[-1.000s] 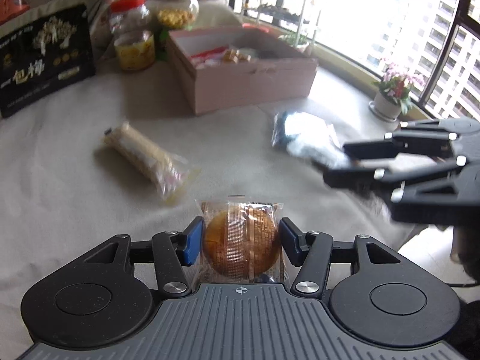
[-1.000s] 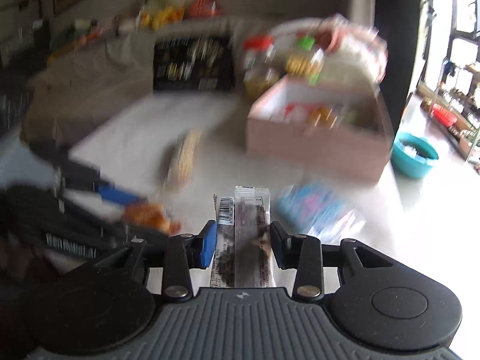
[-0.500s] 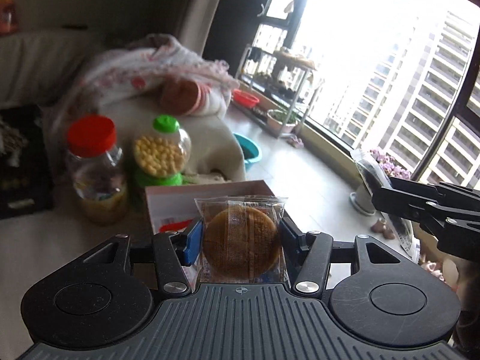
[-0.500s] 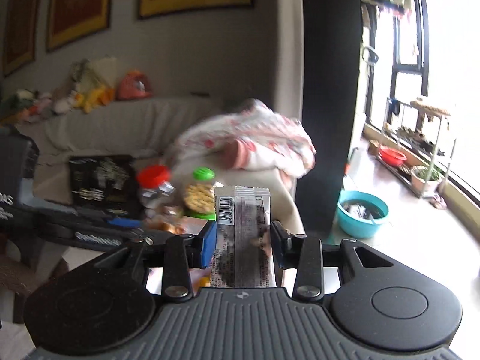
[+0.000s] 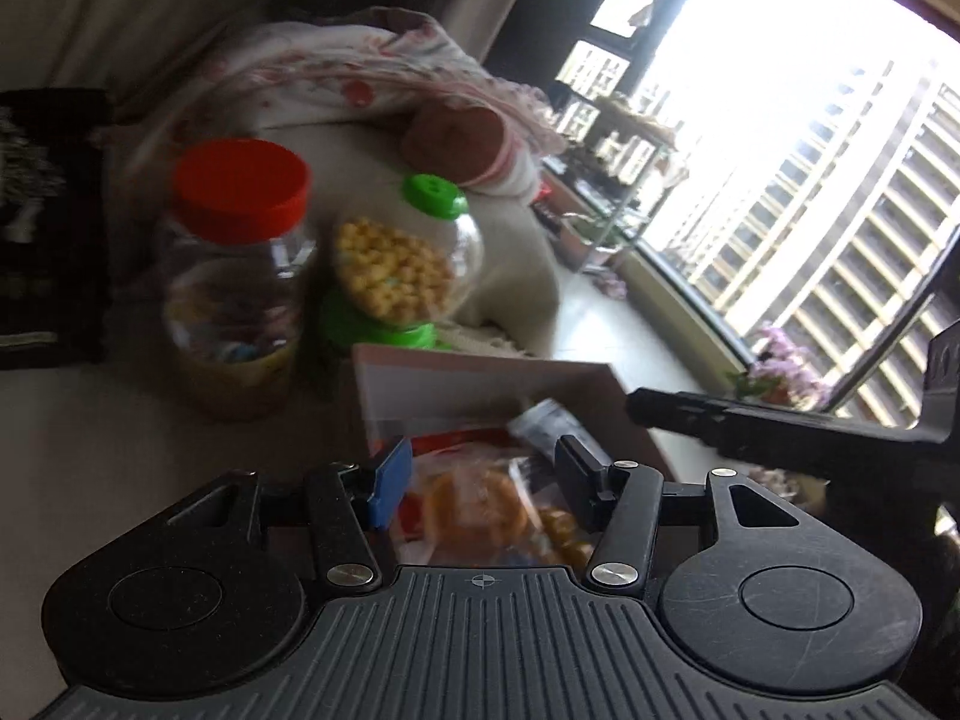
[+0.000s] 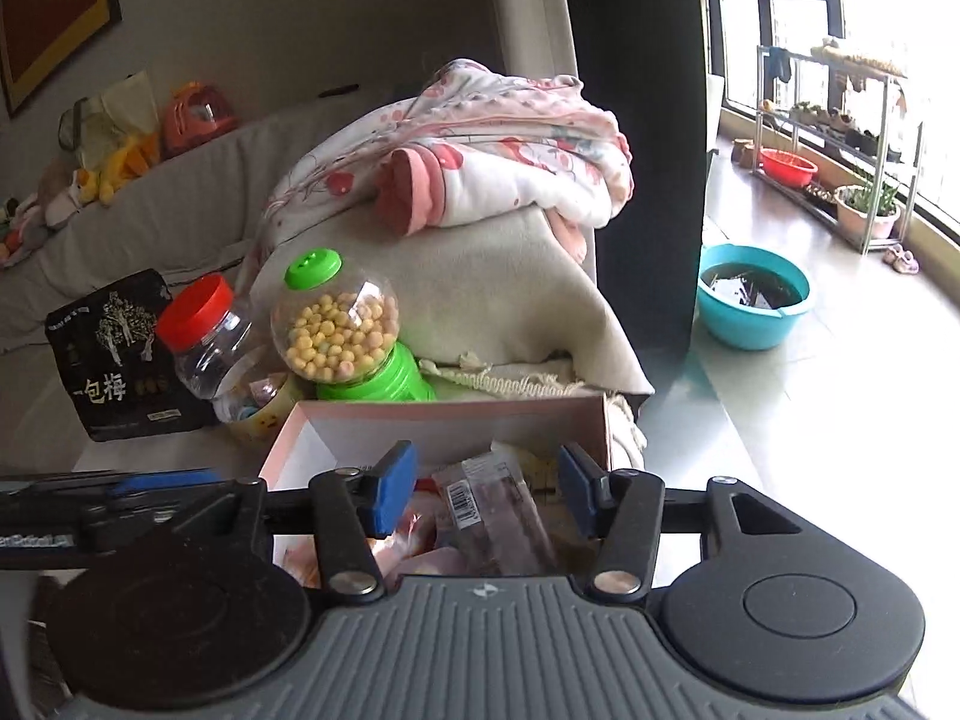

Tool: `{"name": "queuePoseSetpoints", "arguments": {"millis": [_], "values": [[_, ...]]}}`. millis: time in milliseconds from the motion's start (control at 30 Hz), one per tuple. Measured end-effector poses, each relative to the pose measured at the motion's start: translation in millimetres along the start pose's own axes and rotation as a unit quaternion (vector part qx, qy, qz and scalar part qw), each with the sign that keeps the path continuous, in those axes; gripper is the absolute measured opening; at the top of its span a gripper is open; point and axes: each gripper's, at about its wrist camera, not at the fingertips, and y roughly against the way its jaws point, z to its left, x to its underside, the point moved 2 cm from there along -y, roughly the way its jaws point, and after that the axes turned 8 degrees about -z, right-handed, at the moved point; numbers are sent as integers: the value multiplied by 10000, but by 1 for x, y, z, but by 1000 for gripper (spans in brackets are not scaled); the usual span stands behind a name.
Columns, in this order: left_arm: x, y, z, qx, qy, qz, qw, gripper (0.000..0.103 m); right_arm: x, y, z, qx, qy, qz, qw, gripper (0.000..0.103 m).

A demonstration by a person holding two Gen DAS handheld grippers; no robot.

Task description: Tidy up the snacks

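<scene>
Both claws now over pink box (image 6: 456,420); right claw (image 6: 487,483) opening, barcode packet (image 6: 492,510) loose; left claw (image 5: 483,474) wide.

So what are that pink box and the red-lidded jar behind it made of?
The pink box looks like matte cardboard: thin, flat walls with crisp folded edges. The red-lidded jar seems clear glossy plastic, see-through with highlights; its red cap looks like moulded plastic. Glass can't be ruled out.

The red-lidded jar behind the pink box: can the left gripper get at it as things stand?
Probably yes: the left gripper hangs open over the pink box, and the red-lidded jar stands beyond its left corner, nothing between.
</scene>
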Motion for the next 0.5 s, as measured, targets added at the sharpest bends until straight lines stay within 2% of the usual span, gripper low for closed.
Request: {"name": "queuePoseSetpoints", "arguments": {"millis": [133, 300, 400, 500], "values": [[27, 50, 42, -361, 382, -3, 9986, 58, 23, 40, 5, 145, 303, -220, 9992, 70], [69, 102, 81, -882, 983, -11, 9912, 58, 66, 88, 25, 291, 843, -372, 9953, 74], [95, 119, 85, -791, 1292, 100, 9884, 58, 97, 110, 42, 193, 998, -388, 9941, 80], [112, 118, 79, -734, 1331, 231, 9881, 58, 129, 119, 57, 224, 1165, -307, 9925, 80]]}}
